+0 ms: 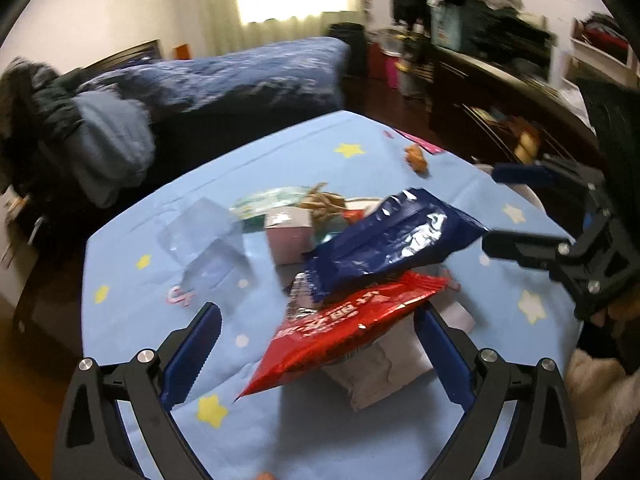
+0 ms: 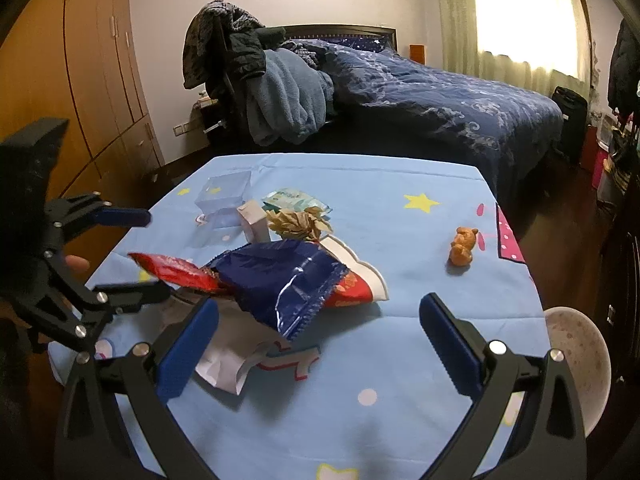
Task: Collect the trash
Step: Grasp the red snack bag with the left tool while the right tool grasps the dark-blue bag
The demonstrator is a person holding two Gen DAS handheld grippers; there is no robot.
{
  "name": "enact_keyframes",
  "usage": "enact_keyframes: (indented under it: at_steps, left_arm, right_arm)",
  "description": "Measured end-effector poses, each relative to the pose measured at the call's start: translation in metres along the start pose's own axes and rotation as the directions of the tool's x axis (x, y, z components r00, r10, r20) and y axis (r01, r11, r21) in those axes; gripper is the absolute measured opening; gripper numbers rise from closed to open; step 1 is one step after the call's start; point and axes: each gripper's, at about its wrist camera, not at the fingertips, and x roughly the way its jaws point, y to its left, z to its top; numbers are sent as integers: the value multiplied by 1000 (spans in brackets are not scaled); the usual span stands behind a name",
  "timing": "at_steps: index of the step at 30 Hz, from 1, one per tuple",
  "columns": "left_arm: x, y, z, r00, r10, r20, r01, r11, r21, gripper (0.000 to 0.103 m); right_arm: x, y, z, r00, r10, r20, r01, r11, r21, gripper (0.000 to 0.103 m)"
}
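A pile of trash lies on the blue star-print tablecloth (image 1: pixel 360 148) (image 2: pixel 400 352). A dark blue foil bag (image 1: pixel 396 236) (image 2: pixel 288 280) rests on a red snack bag (image 1: pixel 344 328) (image 2: pixel 172 270). Crumpled white paper (image 1: pixel 380 372) (image 2: pixel 228 364) lies under them. My left gripper (image 1: pixel 320 336) is open around the red bag's near end; it also shows in the right wrist view (image 2: pixel 152 252). My right gripper (image 2: pixel 320 320) is open, just short of the blue bag; it also shows in the left wrist view (image 1: pixel 490 208).
Behind the pile are a clear plastic box (image 1: pixel 204 240) (image 2: pixel 224 200), a small pink carton (image 1: pixel 290 236) (image 2: pixel 254 220), a green wipes pack (image 2: pixel 294 200), brown dried scraps (image 2: pixel 300 222) and an orange toy bear (image 1: pixel 416 158) (image 2: pixel 464 246). A bed (image 2: pixel 440 96) stands beyond the table, a white stool (image 2: pixel 580 364) at right.
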Motion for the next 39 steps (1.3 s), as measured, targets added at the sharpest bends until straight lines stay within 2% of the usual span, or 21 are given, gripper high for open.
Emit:
enact_keyframes:
  at_steps: [4, 5, 6, 7, 10, 13, 17, 24, 28, 32, 33, 37, 39]
  left_arm:
    - [9, -1, 2, 1000, -20, -11, 20, 999, 38, 96]
    - [12, 1, 3, 1000, -27, -16, 27, 999, 33, 93]
    - [15, 4, 3, 999, -39, -26, 39, 999, 27, 83]
    - [18, 6, 2, 998, -53, -36, 54, 998, 20, 77]
    - [25, 7, -2, 997, -64, -52, 65, 998, 7, 77]
    - [25, 6, -6, 996, -82, -41, 82, 997, 2, 81]
    - [24, 0, -6, 996, -82, -34, 82, 996, 19, 81]
    - [25, -1, -9, 997, -71, -24, 71, 997, 7, 80]
    - [25, -1, -10, 997, -69, -19, 69, 998, 13, 79]
    - [25, -1, -9, 998, -64, -15, 64, 998, 8, 79]
    - [25, 0, -8, 998, -62, -14, 63, 998, 7, 79]
    - [25, -2, -7, 998, -55, -11, 56, 998, 13, 79]
    - [25, -2, -7, 999, -53, -10, 53, 998, 14, 78]
  right_arm:
    - [-1, -1, 0, 1000, -1, 3, 1, 1000, 3, 100]
    - [-1, -1, 0, 1000, -4, 2, 4, 1000, 4, 100]
    - [-1, 0, 1, 1000, -9, 0, 9, 1000, 4, 100]
    - [0, 0, 1, 1000, -13, -2, 13, 1000, 1, 100]
    - [3, 1, 4, 1000, -5, -5, 5, 1000, -14, 100]
    - [11, 4, 8, 998, 51, -44, -54, 997, -60, 100]
    - [25, 2, 15, 976, 186, -114, -193, 980, -55, 100]
    - [44, -7, 18, 944, 280, -174, -274, 960, 60, 100]
    - [53, -14, 16, 930, 306, -205, -278, 948, 156, 100]
    - [67, -29, 9, 887, 403, -226, -318, 887, 335, 100]
    - [68, -30, 8, 883, 414, -220, -322, 877, 357, 100]
    - [61, -29, 11, 901, 397, -173, -319, 879, 355, 100]
    - [61, -28, 13, 892, 421, -165, -341, 866, 366, 99]
